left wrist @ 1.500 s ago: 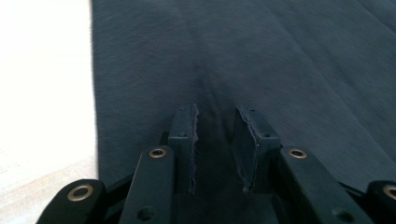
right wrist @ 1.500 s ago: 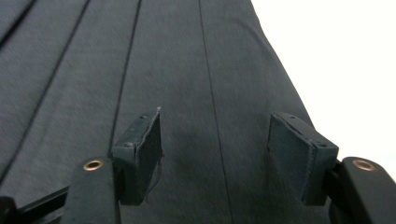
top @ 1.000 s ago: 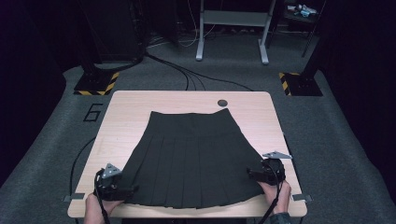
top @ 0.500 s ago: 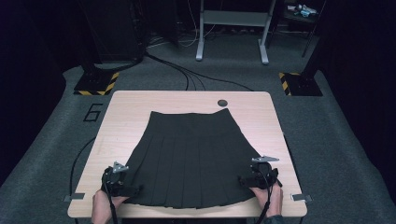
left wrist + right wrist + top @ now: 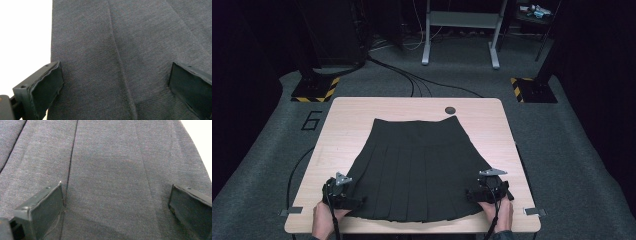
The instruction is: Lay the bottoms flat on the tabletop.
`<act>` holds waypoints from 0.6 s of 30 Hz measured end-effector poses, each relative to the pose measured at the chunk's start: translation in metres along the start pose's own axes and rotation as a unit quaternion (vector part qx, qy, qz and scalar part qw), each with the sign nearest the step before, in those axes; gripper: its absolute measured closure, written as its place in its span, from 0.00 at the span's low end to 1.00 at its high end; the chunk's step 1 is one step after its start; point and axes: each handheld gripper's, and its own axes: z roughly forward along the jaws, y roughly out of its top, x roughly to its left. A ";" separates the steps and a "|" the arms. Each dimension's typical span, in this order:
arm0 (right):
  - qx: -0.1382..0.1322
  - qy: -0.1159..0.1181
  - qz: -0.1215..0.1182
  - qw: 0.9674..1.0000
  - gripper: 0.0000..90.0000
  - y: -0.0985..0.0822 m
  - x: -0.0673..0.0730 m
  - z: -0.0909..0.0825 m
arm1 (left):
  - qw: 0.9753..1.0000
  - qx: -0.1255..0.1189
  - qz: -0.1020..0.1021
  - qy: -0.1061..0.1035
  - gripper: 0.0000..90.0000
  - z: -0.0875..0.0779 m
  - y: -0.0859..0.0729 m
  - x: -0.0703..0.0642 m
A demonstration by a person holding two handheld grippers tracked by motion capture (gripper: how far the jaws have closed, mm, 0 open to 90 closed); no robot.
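Observation:
A black pleated skirt (image 5: 417, 165) lies flat on the wooden table (image 5: 352, 115), waistband at the far side and hem toward the person. My left gripper (image 5: 356, 202) rests at the hem's near left corner. Its jaws have just been opening and stand open, with skirt fabric (image 5: 125, 37) lying loose under the gap of the left gripper (image 5: 116, 75). My right gripper (image 5: 470, 194) sits at the near right corner. Its jaws have likewise just been opening and are open over the skirt cloth (image 5: 107, 157); the pads of the right gripper (image 5: 116, 195) press on nothing.
A round dark grommet (image 5: 450, 110) sits in the table's far edge. Tape tabs (image 5: 291, 211) (image 5: 532, 211) mark the near corners. Beyond the table are floor cables (image 5: 412, 80), a metal frame (image 5: 460, 20) and two stands with striped bases (image 5: 314, 90) (image 5: 532, 89).
Both grippers have sunk toward the table and shifted slightly inward over the hem corners. The hem now lies flat.

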 end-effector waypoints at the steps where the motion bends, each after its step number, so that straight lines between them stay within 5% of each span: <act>1: 0.004 -0.001 0.004 1.000 0.00 0.001 0.000 0.000 | 1.000 0.000 0.001 0.000 0.00 0.001 0.001 0.001; 18: 0.000 -0.008 0.008 1.000 0.00 0.042 -0.017 0.031 | 1.000 -0.008 -0.001 -0.003 0.00 0.036 0.047 0.028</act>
